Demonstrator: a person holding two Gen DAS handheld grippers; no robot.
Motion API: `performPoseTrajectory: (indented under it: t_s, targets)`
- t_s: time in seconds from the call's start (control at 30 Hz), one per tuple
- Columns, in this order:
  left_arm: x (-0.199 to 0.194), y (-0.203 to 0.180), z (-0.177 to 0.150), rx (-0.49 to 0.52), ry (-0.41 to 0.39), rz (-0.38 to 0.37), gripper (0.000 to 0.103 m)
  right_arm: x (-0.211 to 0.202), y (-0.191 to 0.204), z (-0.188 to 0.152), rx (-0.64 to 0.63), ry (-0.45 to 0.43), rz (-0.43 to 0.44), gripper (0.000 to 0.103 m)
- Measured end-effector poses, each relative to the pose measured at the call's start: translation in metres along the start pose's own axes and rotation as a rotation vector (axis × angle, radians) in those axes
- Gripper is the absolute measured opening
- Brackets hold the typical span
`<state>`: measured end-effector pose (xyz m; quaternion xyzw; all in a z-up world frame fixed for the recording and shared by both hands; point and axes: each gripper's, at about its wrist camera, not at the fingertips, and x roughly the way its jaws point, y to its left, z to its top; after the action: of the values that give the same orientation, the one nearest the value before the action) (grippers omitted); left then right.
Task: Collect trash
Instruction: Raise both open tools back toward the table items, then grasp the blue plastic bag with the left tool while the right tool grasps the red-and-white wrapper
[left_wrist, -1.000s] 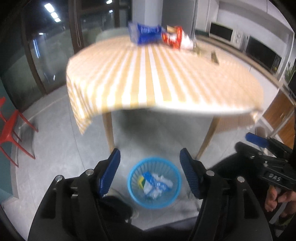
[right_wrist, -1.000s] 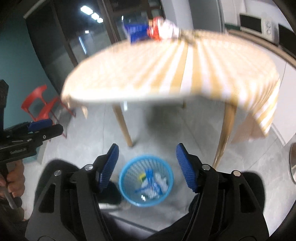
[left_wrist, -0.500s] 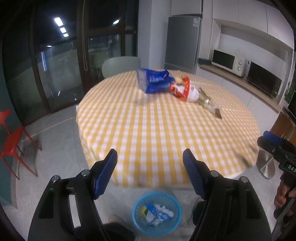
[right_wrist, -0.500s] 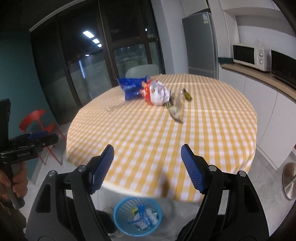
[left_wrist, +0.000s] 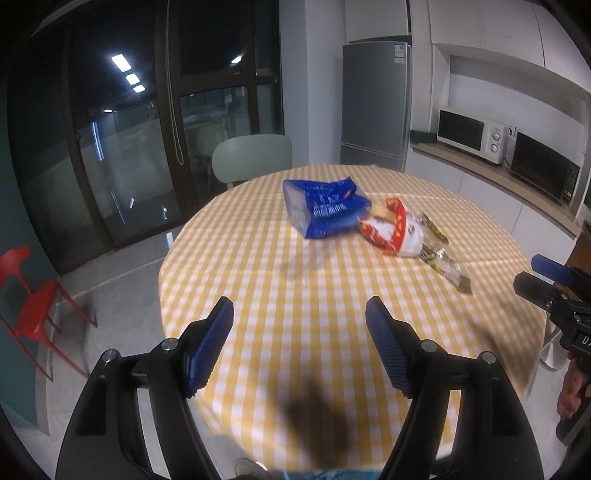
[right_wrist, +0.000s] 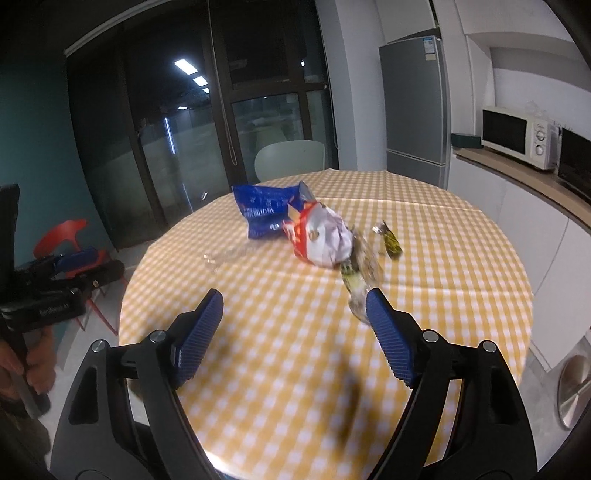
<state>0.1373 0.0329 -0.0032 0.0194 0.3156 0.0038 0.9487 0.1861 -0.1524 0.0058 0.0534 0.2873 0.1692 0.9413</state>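
Trash count on tabletop: one blue snack bag (left_wrist: 325, 210), one red-and-white snack bag (left_wrist: 391, 230), two small greenish wrappers, one (right_wrist: 360, 273) touching the red-and-white bag on its near side, one (right_wrist: 388, 240) just beside it toward the right edge. A clear film scrap (right_wrist: 225, 254) lies nearer the left edge, blurred. All sit toward the far side of the round table (left_wrist: 332, 332), yellow-white check cloth.

Left gripper (left_wrist: 300, 321): jaws apart, nothing held, over the near edge. Right gripper (right_wrist: 294, 308): jaws apart, nothing held, near the wrapper's tip.

Blue bin rim (left_wrist: 325, 474) shows under the near edge; contents not visible.

Room: green chair (left_wrist: 253, 158), fridge (left_wrist: 376, 107), microwave (left_wrist: 469, 134), red chair (left_wrist: 29, 310)
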Motion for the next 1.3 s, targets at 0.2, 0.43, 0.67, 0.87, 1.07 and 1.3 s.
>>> performPoseTrajectory:
  t_s: [0.2, 0.43, 0.67, 0.87, 1.07, 1.3]
  targets:
    - [0.037, 0.006, 0.03, -0.021, 0.019, 0.006, 0.074, 0.045, -0.002, 0.032, 0.003, 0.03, -0.001, 0.076]
    - [0.079, 0.018, 0.065, -0.085, 0.054, -0.015, 0.074, 0.1, -0.008, 0.059, 0.008, 0.101, -0.016, 0.076]
    - [0.126, 0.017, 0.097, -0.122, 0.089, -0.045, 0.074, 0.144, -0.014, 0.071, 0.002, 0.164, -0.053, 0.076]
    - [0.172, 0.008, 0.119, -0.117, 0.128, -0.041, 0.073, 0.18, -0.021, 0.076, 0.011, 0.222, -0.072, 0.071]
    - [0.208, 0.002, 0.124, -0.119, 0.172, -0.045, 0.07, 0.206, -0.032, 0.072, 0.024, 0.266, -0.085, 0.065]
    - [0.228, -0.005, 0.121, -0.106, 0.188, -0.071, 0.056, 0.218, -0.035, 0.065, 0.0, 0.287, -0.079, 0.035]
